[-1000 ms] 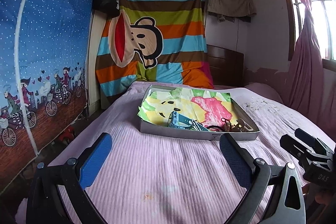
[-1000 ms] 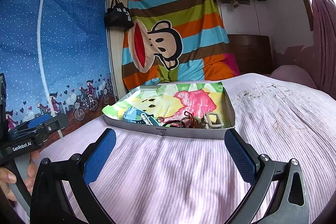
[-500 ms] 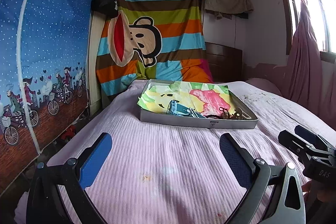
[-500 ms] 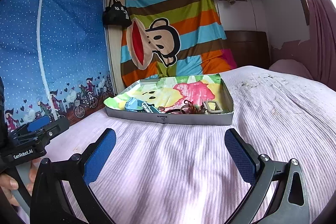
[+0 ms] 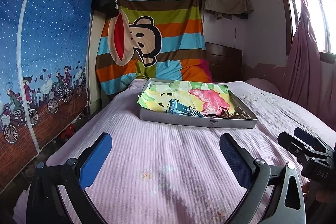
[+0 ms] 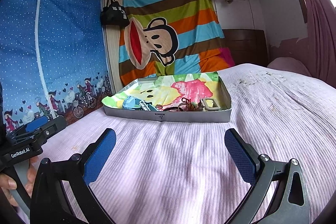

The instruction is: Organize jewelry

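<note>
A shallow grey box (image 5: 197,121) (image 6: 168,117) lined with a colourful cloth lies on the pink bedspread ahead of both grippers. Near its front edge sit a blue clip-like item (image 5: 180,109) (image 6: 134,103), a dark tangle of red and brown jewelry (image 5: 225,112) (image 6: 187,105) and a pale rectangular buckle (image 6: 211,105). My left gripper (image 5: 166,159) is open above the bedspread, well short of the box. My right gripper (image 6: 170,154) is open too, with nothing between its blue pads. Each gripper shows at the edge of the other's view.
The bed (image 5: 147,161) fills the foreground; its left edge drops to a floor beside a blue dotted fabric wardrobe (image 5: 42,56). A striped monkey blanket (image 5: 159,35) hangs behind the box. Pink curtains (image 5: 304,68) and a window stand at the right. A hand (image 6: 12,184) holds the left gripper's handle.
Both grippers have drawn back and lowered slightly, so the box looks smaller and farther away. Both stay open.
</note>
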Demonstrator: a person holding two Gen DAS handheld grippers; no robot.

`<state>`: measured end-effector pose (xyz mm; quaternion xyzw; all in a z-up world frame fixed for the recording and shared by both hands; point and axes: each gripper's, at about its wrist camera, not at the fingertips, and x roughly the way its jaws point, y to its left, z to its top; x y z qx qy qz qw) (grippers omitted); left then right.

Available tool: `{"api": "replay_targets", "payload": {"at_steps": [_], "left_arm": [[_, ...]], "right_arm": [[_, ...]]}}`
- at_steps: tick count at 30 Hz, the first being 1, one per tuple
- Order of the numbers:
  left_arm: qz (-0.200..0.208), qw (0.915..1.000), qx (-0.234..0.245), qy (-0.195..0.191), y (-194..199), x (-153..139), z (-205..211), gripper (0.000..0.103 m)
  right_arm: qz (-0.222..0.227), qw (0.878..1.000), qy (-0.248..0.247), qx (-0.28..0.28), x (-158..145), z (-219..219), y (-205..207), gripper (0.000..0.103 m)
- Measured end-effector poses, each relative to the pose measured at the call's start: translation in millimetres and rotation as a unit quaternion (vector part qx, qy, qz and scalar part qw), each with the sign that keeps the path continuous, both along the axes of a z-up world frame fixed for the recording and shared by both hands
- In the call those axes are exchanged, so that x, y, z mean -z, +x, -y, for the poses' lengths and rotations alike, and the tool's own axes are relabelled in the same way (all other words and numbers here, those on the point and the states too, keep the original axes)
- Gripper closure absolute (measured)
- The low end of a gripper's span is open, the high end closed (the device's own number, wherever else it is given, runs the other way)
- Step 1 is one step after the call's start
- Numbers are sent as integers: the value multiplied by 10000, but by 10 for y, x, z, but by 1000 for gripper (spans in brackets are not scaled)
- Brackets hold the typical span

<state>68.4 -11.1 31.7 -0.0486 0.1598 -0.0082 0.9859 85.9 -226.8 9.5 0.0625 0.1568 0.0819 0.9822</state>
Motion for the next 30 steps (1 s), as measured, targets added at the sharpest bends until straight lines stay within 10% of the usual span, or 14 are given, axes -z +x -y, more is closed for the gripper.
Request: {"api": "replay_targets", "payload": {"at_steps": [30], "left_arm": [[-29,10000,-16,-15,6,15,-56,0]], "right_arm": [[7,10000,14,3,0,-2,8,2]]}}
